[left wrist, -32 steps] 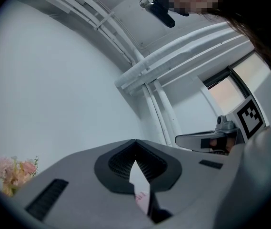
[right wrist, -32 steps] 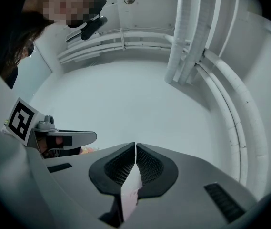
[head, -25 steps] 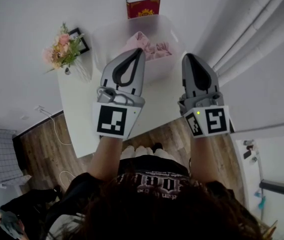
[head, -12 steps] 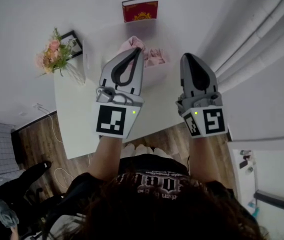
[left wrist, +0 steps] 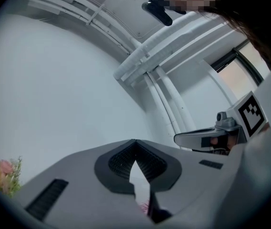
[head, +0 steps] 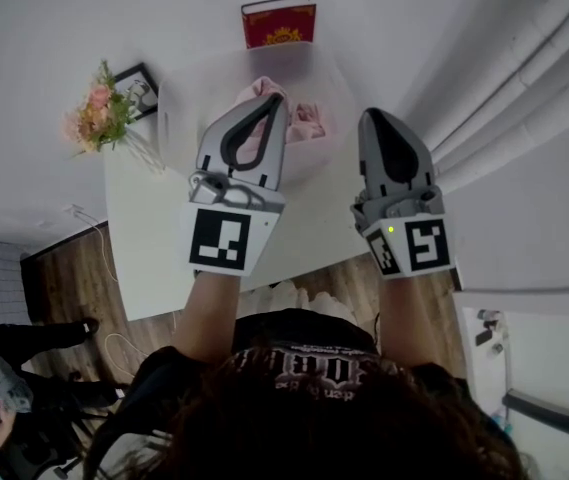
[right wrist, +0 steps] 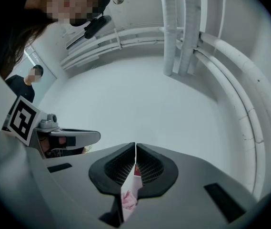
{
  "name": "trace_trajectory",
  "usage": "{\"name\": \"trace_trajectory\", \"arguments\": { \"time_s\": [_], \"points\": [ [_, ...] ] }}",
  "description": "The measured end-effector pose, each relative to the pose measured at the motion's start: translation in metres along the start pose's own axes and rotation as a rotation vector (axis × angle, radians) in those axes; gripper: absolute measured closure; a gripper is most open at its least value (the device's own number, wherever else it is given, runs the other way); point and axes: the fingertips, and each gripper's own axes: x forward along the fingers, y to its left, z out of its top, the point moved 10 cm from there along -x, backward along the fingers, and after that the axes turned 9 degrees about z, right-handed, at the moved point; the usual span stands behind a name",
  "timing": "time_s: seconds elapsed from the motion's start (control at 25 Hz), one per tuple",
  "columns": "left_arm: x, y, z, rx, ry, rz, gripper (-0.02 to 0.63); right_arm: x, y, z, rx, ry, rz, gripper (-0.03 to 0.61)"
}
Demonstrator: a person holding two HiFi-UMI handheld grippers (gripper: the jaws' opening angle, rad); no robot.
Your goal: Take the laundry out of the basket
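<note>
1. The left claw [head: 280, 102] is closed and empty, its two tips meeting in the left gripper view; in the head view it sits at the centre, its tip overlapping the basket [head: 176, 108]
2. The right claw [head: 374, 114] is also closed with nothing between its tips; it sits right of centre, beside the basket's right wall as the picture shows it
3. The laundry [head: 309, 120], a crumpled pink heap, lies inside the translucent basket in the upper middle of the frame, on the white desk [head: 149, 238]; a red book [head: 279, 23] stands beyond it and the flowers [head: 92, 118] are at upper left
4. Nothing looks to be out yet, so the step in hand is likely the approach to a first grasp
5. To do it well, open one claw wide before it goes down, tip it nose-down, and enter through the open top clear of the rim
6. Pinch a thick fold at the top of the heap, not a loose edge, and lift straight up until the cloth clears the rim
7. The basket looks light and may drag along; steadying its rim with the other claw should help, and keep wide of the flowers
</note>
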Motion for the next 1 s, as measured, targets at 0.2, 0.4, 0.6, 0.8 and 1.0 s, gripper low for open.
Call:
{"name": "trace_trajectory", "arguments": {
  "time_s": [0.2, 0.4, 0.6, 0.8, 1.0],
  "points": [
    [0.017, 0.011, 0.006, 0.033, -0.001, -0.026, 0.612, 0.006, -0.007, -0.003, 0.007, 0.005, -0.018, 0.551],
    [0.033, 0.02, 0.005, 0.054, 0.003, -0.064, 0.612, 0.017, -0.01, -0.006, 0.008, 0.01, -0.028, 0.551],
    [0.048, 0.026, -0.001, 0.065, 0.007, -0.088, 0.612, 0.028, -0.017, -0.006, 0.005, 0.006, -0.053, 0.551],
    [0.072, 0.035, 0.004, 0.097, -0.005, -0.165, 0.612, 0.039, -0.023, -0.007, -0.006, 0.017, -0.066, 0.549],
    [0.092, 0.044, -0.003, 0.067, 0.004, -0.334, 0.612, 0.048, -0.028, -0.012, -0.014, 0.034, -0.065, 0.551]
  ]
}}
